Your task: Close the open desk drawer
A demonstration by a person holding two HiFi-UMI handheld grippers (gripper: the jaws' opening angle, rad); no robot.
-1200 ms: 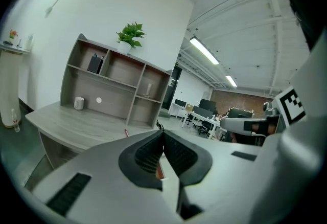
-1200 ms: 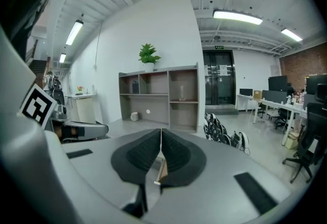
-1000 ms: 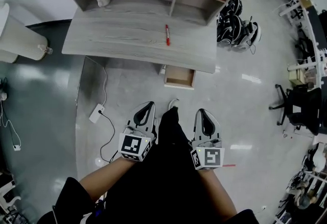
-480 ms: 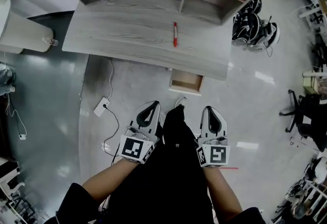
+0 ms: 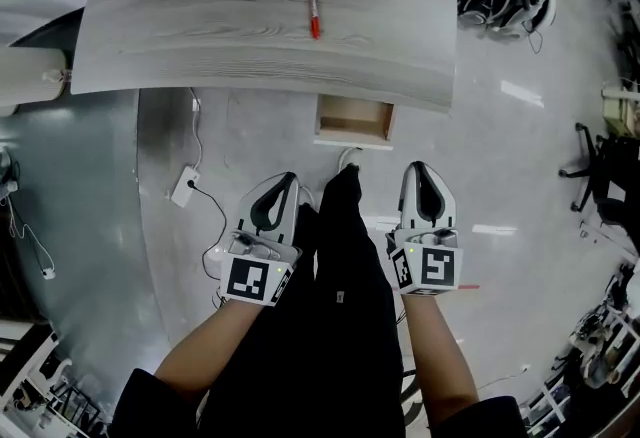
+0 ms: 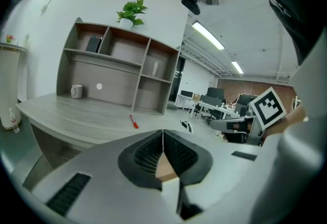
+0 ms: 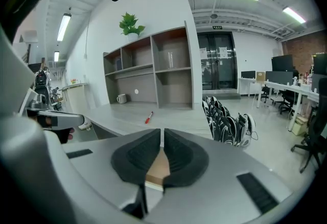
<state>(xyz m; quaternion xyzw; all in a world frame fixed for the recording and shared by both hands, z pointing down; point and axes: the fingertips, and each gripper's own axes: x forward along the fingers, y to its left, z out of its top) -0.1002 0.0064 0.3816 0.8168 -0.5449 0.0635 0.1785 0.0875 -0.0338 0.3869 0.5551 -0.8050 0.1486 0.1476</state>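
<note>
Closer to the bench now, left tool and right tool lowered, both clamped shut, empty. Still short of the open drawer, so no push yet.

Pen on desk, drawer below desk's front edge, left tongs and right tongs before it

no readable words or numbers, only black-and-white square code patterns on left tool and right tool, green sign over glass doors too small to read
</note>
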